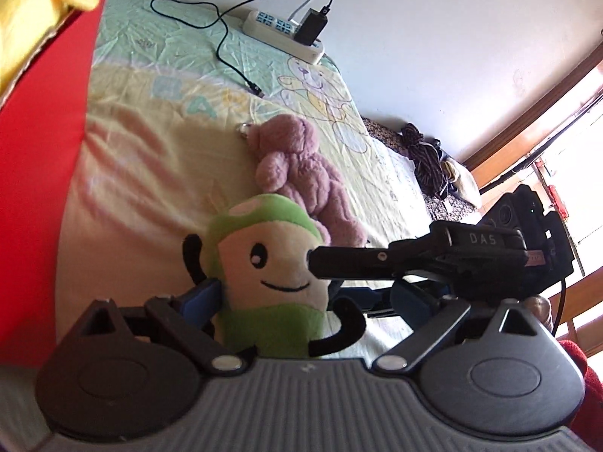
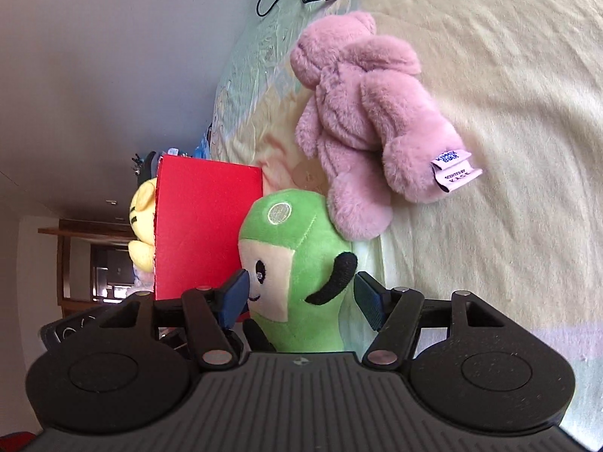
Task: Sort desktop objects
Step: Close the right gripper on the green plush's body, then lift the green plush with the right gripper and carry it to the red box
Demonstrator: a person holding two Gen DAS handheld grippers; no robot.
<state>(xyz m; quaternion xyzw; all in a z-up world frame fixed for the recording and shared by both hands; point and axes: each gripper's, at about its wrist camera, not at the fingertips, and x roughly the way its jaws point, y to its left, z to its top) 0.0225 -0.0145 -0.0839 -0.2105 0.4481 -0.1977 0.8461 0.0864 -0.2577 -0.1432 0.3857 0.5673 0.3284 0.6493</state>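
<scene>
Nearest to us, the green mushroom plush [image 1: 271, 278] stands between both sets of tongs. Our left tongs [image 1: 301, 297] straddle it: the left pad [image 1: 201, 295] touches its side, but the right pad is hidden behind the other tool, so we cannot tell whether they pinch. Far left, the red box [image 1: 41, 150] already holds a yellow plush [image 1: 30, 7], likely the sorting bin. Behind the mushroom, on the bed sheet [image 1: 150, 150], lies the pink plush bear [image 1: 301, 173], still unsorted. Our right tongs [image 2: 301, 297] are spread around the mushroom's head, one pad [image 2: 235, 297] against its face, the other clear.
</scene>
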